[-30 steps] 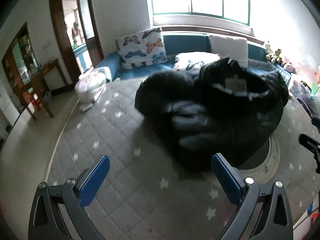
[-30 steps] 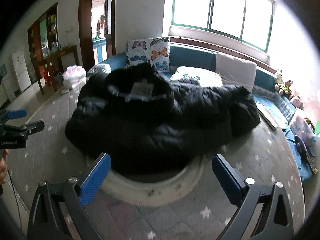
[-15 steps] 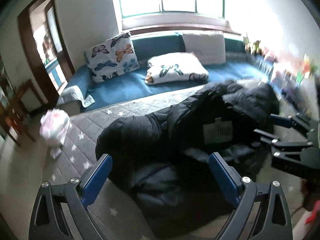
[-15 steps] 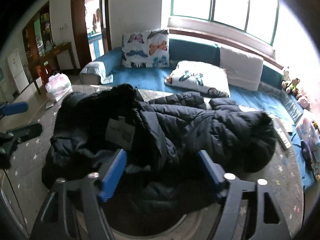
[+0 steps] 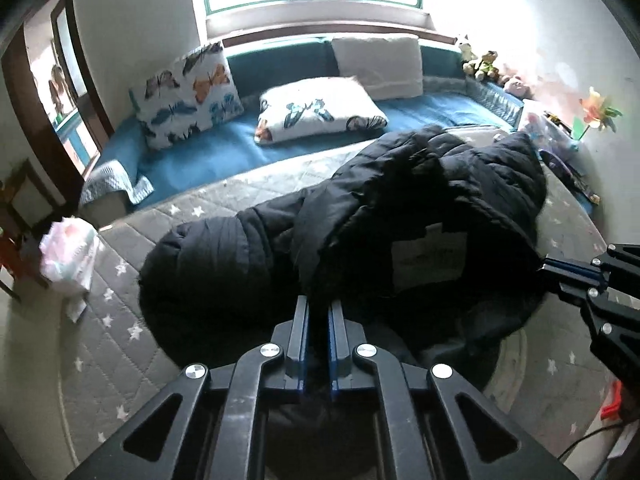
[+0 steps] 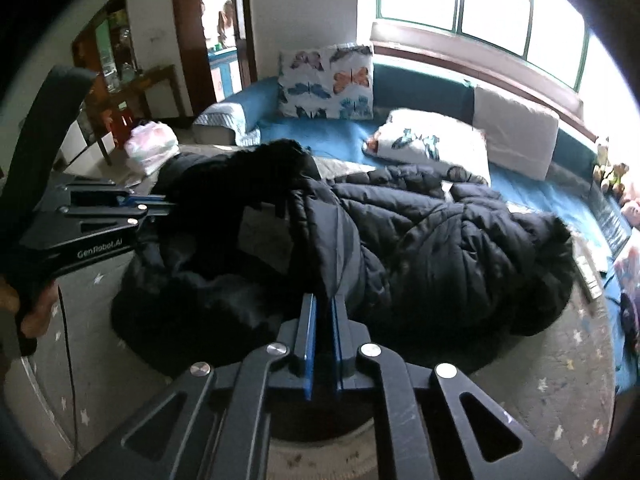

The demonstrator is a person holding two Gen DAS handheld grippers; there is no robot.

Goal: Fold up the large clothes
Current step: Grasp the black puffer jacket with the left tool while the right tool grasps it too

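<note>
Both pairs of blue fingers (image 5: 306, 320) pinch black fabric: the left gripper (image 5: 318, 308) and right gripper (image 6: 323, 304) each clamp an edge of the puffer jacket (image 6: 420, 240) (bunched, lining showing) on the star-patterned mat (image 5: 120, 340).

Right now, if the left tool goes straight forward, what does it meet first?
The black jacket: the left tool is already shut on its edge, so it would push into the padded bulk directly ahead.

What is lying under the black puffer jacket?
The black puffer jacket lies on a grey star-patterned quilt, partly over a round pale patch. What lies beneath its middle is covered.
</note>
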